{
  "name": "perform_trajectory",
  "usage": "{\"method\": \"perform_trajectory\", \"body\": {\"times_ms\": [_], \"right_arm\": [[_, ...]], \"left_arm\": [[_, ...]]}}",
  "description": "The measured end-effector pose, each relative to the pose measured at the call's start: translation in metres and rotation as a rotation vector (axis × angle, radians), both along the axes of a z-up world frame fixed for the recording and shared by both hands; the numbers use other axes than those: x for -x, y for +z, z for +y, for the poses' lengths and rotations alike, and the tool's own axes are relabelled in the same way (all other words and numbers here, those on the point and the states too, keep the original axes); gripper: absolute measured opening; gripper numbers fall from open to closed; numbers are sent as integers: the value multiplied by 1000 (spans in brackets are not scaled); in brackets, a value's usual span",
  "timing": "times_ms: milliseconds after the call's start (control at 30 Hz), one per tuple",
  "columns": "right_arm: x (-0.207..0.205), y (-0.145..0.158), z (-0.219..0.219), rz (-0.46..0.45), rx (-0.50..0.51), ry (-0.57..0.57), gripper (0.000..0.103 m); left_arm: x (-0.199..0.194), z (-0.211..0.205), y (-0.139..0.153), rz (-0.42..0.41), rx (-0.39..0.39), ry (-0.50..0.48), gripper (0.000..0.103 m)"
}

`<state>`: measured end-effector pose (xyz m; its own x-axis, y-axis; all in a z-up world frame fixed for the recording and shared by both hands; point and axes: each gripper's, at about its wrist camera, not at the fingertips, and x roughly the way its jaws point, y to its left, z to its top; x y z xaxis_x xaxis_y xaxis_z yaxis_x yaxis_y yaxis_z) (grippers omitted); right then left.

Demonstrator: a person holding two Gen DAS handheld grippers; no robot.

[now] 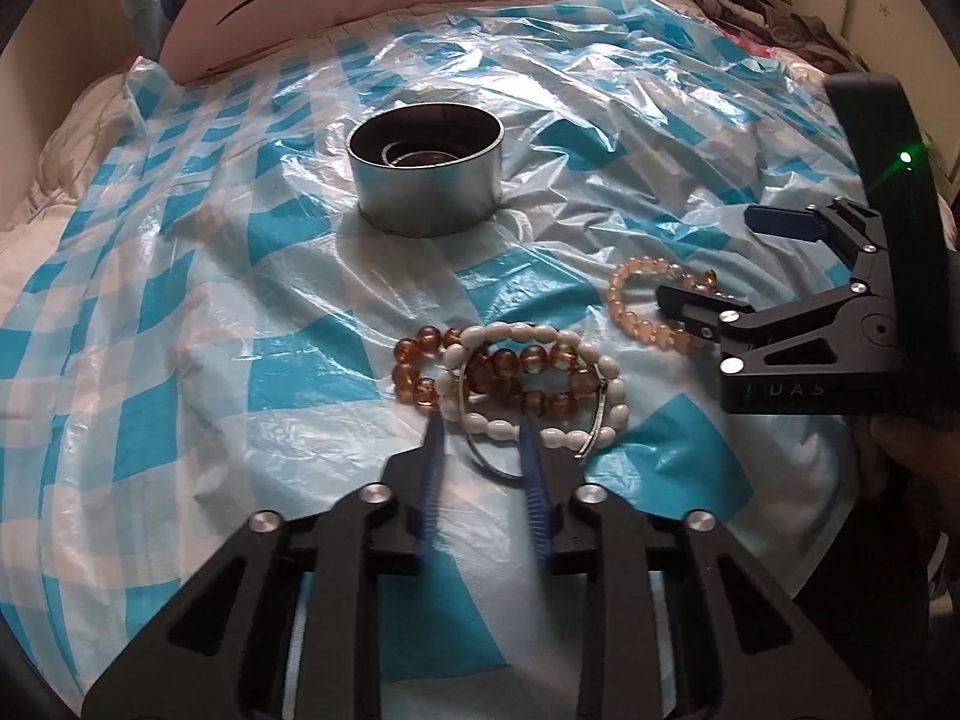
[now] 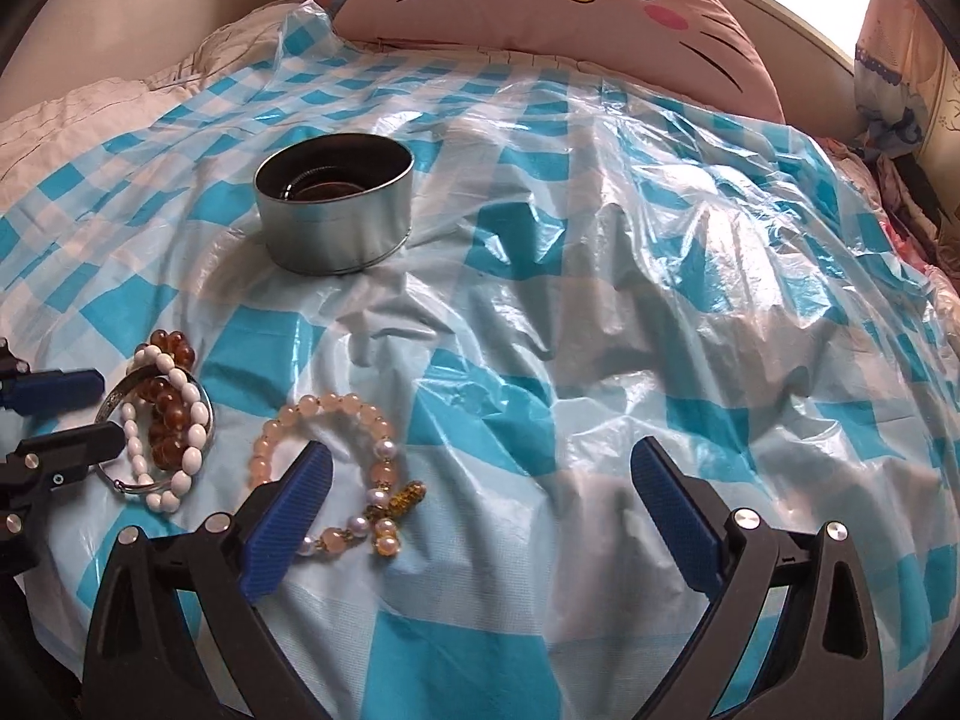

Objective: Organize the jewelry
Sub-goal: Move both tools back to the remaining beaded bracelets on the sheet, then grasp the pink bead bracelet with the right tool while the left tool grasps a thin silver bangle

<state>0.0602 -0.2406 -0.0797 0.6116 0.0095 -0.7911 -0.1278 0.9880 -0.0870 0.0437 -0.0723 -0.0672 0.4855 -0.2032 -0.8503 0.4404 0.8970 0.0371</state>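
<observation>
the step in hand looks like the pickup of the next piece for the round metal tin (image 1: 427, 180), which stands open on the blue-and-white checked plastic sheet (image 1: 180, 312) spread over the bed, well beyond the jewelry.

the left claw (image 1: 480, 420) is down at a small heap just in front of it: an amber bead bracelet (image 1: 510, 366), a white bead bracelet (image 1: 540, 384) and a thin silver bangle (image 1: 591, 420), all overlapping. its blue fingers (image 1: 433, 438) are narrowed around the near rim of the heap, with bangle and white beads between them; whether the pads already pinch i cannot tell.

the right claw (image 2: 480, 498) is spread wide and holds nothing. its left finger lies over the pink bead bracelet (image 2: 336, 414), which rests on the sheet just beside the heap.

next move, as i judge it: firm the left grip on one piece only, lift it free of the tangle, and carry it to the tin. the risk is dragging the others along.

count: four loose pieces outside the tin, one tin, two claws. something dark with a pale ring lies inside the tin; too dim to name. a pink cat-face pillow (image 2: 558, 6) sits beyond.
</observation>
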Motion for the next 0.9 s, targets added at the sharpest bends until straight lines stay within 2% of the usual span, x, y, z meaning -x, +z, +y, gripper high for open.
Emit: {"method": "perform_trajectory", "body": {"times_ms": [33,100,200,300,400,567,633,733,800,900], "right_arm": [[-1,-4,3,9,10,9,95],[-2,-6,0,12,-13,6,96],[-4,-9,-5,26,-51,2,96],[-4,-10,-4,29,-48,2,96],[-5,-10,-5,33,-54,1,96],[-5,-11,-6,35,-55,2,96],[-5,-11,-6,35,-56,2,96],[-5,-11,-6,34,-56,2,96],[-5,-11,-6,34,-55,2,96],[-5,-11,-6,34,-55,2,96]], "left_arm": [[1,-1,0,-3,2,-6,13],[0,4,4,21,63,-6,6],[-8,27,15,88,284,10,4],[-17,47,15,126,387,74,3],[-18,44,10,137,359,79,4],[-11,24,5,112,218,34,4],[-11,21,3,112,192,30,7],[-11,21,2,98,175,46,22],[-12,22,3,92,176,53,36],[-15,19,1,86,174,59,42]]}}
